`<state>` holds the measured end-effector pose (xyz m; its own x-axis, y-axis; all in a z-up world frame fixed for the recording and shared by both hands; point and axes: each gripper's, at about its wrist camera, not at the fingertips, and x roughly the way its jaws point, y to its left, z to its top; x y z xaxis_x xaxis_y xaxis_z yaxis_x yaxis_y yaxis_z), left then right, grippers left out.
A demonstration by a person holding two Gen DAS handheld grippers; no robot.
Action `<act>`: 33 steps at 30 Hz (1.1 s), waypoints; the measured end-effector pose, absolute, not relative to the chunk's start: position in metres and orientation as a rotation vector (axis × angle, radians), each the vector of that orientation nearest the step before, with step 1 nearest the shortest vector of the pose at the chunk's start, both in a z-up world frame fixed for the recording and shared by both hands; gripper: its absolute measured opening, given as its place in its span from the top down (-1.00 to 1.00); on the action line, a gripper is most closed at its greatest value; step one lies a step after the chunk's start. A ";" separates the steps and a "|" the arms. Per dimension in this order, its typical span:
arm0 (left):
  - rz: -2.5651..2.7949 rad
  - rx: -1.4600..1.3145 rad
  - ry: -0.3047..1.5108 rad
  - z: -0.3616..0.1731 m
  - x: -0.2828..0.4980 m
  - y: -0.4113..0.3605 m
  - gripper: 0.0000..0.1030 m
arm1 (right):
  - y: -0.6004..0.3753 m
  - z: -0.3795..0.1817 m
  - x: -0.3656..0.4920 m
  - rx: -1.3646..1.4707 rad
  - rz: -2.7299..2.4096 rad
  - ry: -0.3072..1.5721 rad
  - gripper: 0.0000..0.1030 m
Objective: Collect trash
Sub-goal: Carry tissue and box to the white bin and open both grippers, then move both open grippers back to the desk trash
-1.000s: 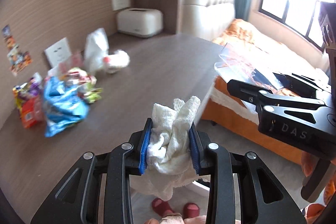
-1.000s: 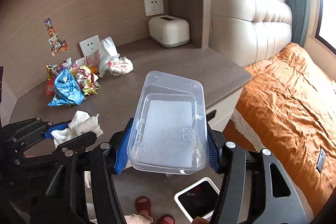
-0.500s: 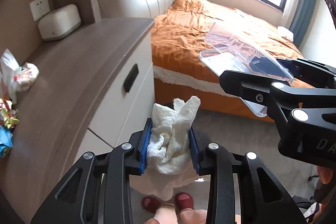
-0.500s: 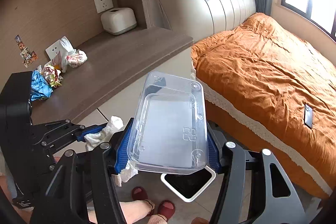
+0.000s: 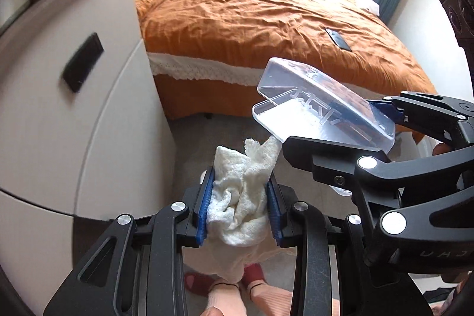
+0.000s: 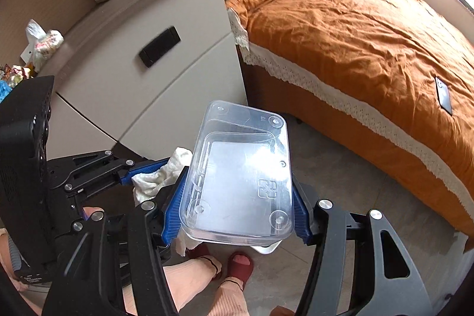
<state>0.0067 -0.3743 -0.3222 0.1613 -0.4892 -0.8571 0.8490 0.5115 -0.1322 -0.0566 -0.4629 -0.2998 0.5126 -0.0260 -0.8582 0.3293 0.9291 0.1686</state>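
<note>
Now left gripper (image 5: 239, 208) clenched on crumpled white tissue (image 5: 243, 197); right gripper (image 6: 237, 212) clamps clear plastic container (image 6: 240, 182). Both have swung off cabinet top, down toward floor: carry to bin underway. White rim (image 6: 266, 249) under container, probably bin. Cabinet (image 6: 142, 58) left, bed (image 6: 370, 34) far right, person's feet (image 6: 234, 264) near.

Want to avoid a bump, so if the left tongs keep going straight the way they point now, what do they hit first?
Probably the bare floor ahead of the left tongs, which are shut on the white tissue. The clear plastic container in the right tongs sits just right of that line; depth is unclear.
</note>
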 end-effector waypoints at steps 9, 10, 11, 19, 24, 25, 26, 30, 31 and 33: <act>-1.049 0.514 1.071 -0.453 0.013 -0.408 -0.87 | -0.482 -0.429 -0.045 0.359 -0.193 1.109 -0.33; -1.052 0.521 1.071 -0.466 0.012 -0.408 -0.91 | -0.485 -0.446 -0.044 0.372 -0.195 1.124 -0.76; -1.052 0.538 1.090 -0.482 0.012 -0.410 -0.91 | -0.489 -0.460 -0.043 0.378 -0.201 1.136 -0.93; -1.010 0.606 1.130 -0.517 0.009 -0.410 -0.91 | -0.490 -0.489 -0.050 0.365 -0.209 1.220 -0.93; -0.995 0.583 1.131 -0.490 0.004 -0.401 -0.91 | -0.484 -0.459 -0.050 0.362 -0.213 1.190 -0.93; -0.990 0.575 1.127 -0.481 0.004 -0.400 -0.91 | -0.483 -0.451 -0.051 0.365 -0.214 1.181 -0.93; -0.986 0.564 1.119 -0.472 0.004 -0.400 -0.91 | -0.482 -0.442 -0.052 0.367 -0.217 1.170 -0.93; -0.970 0.530 1.073 -0.428 0.005 -0.394 -0.91 | -0.479 -0.398 -0.052 0.373 -0.227 1.113 -0.93; -0.964 0.522 1.056 -0.415 0.005 -0.392 -0.91 | -0.479 -0.385 -0.052 0.372 -0.228 1.095 -0.93; -0.957 0.503 1.026 -0.391 0.007 -0.387 -0.91 | -0.478 -0.362 -0.052 0.372 -0.225 1.064 -0.93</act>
